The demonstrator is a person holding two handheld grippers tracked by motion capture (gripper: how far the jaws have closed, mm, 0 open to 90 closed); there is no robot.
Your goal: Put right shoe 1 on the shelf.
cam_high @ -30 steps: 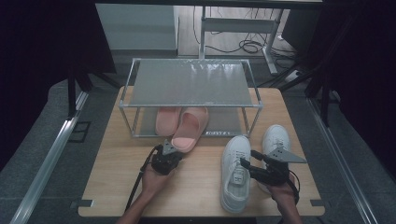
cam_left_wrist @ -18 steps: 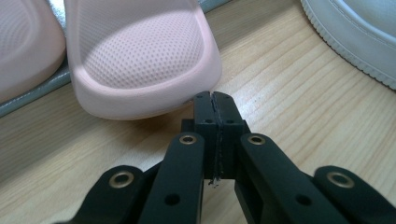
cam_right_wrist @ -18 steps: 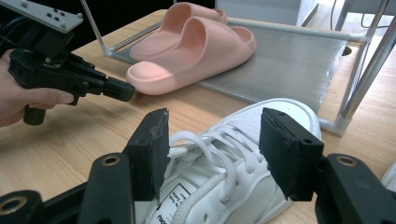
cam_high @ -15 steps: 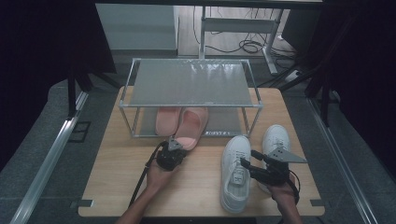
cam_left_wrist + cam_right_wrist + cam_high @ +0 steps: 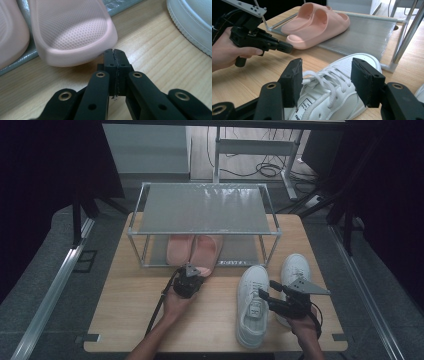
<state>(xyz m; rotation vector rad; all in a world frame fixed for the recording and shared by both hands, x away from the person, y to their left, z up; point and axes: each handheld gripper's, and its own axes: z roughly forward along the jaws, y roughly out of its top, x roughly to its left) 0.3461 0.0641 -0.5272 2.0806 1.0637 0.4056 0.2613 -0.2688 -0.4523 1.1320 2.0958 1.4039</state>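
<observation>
Left gripper (image 5: pixel 115 53): black jaws pressed together with nothing between them, tips on the wooden table (image 5: pixel 130 320) just before the rounded end of the nearer pale pink foam slide sandal (image 5: pixel 72 30); whether the tips touch the sandal cannot be told from the left gripper view. That sandal has a finely dimpled strap and a smooth, thick edge; its end juts past the front rim of the grey lower shelf of the metal-framed shoe rack (image 5: pixel 205 210). Its far end is cut off at the top of the frame. A second pink sandal (image 5: pixel 11 32) lies just beside it and is cropped at the left edge. In the high view the rack's upper shelf hides the far halves of both sandals.

Right gripper (image 5: pixel 325 75): black jaws spread wide, held over the laces of the white lace-up sneaker (image 5: pixel 332 85), one jaw on each side and neither touching it. The sneaker stands on the table in front of the rack; its near part is hidden behind the jaws. The other white sneaker (image 5: pixel 295 275) stands just beside it, partly covered by the gripper and the person's right hand (image 5: pixel 305 325).
</observation>
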